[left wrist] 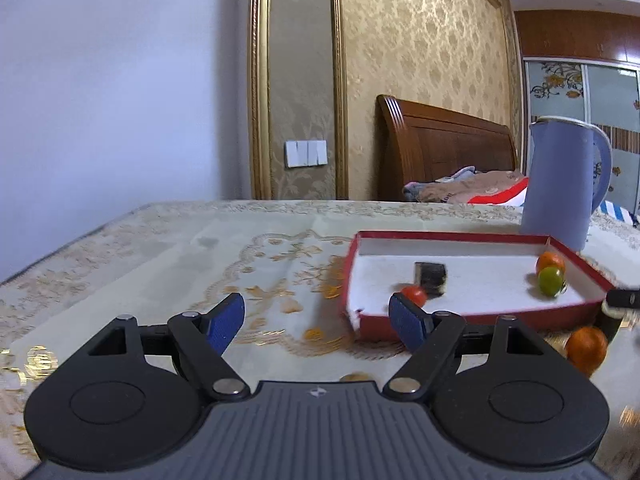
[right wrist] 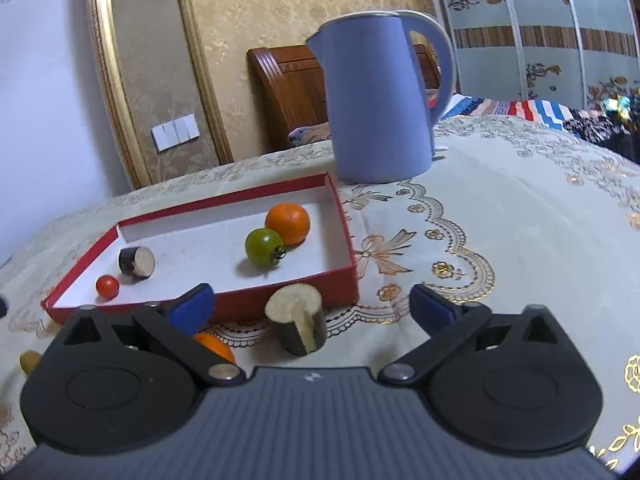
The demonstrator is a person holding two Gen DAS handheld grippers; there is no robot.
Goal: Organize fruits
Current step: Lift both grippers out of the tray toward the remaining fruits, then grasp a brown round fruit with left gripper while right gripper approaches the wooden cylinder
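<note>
Jaws apart on both. Right gripper (right wrist: 312,306) brackets a dark-skinned, pale-cut cylindrical chunk (right wrist: 298,320), pads clear; possibly sugarcane. Left gripper (left wrist: 318,314) empty. Ahead: shallow red cardboard tray (right wrist: 345,216) holding orange mandarin (right wrist: 288,224), green tomato (right wrist: 263,247), small red tomato (right wrist: 107,286).

Blue kettle (right wrist: 380,100) on patterned tablecloth (right wrist: 520,220)
</note>
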